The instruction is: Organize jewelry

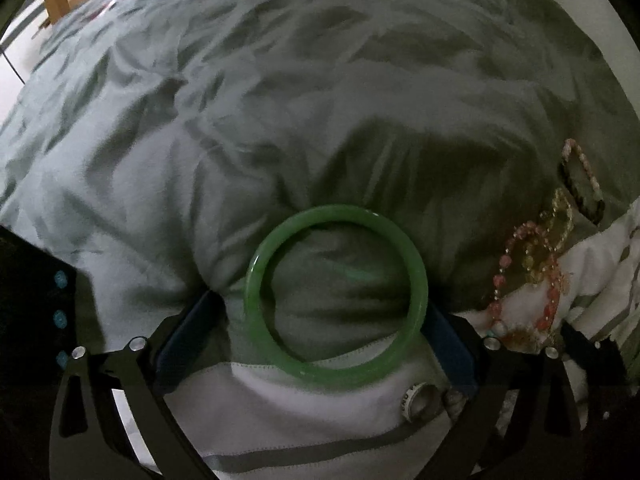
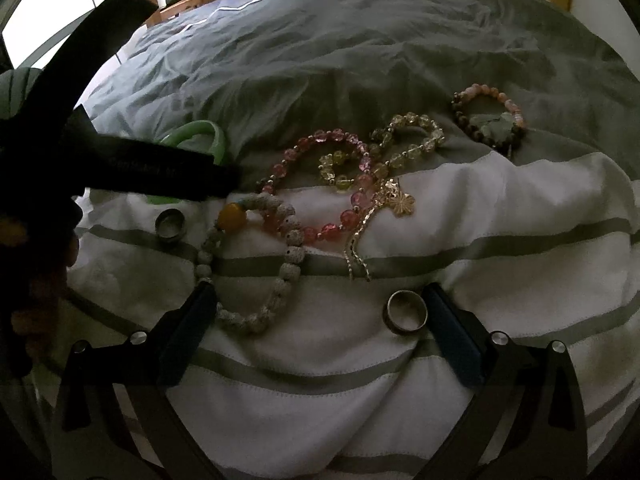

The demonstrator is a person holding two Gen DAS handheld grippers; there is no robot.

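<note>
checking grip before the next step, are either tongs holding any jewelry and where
Nothing held. Left tongs straddle the green bangle, open. Right tongs are open, ring between them.

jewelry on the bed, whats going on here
A person holds a gripper in each hand over jewelry spread on a striped cloth on a bed. The left gripper, open, straddles a green bangle; one finger sits at its rim, though contact is unclear. The right gripper, open, frames a white beaded bracelet and a metal ring. Nothing is lifted yet.

Green bangle [image 2: 200,136] half behind claw [image 2: 188,176]
</note>
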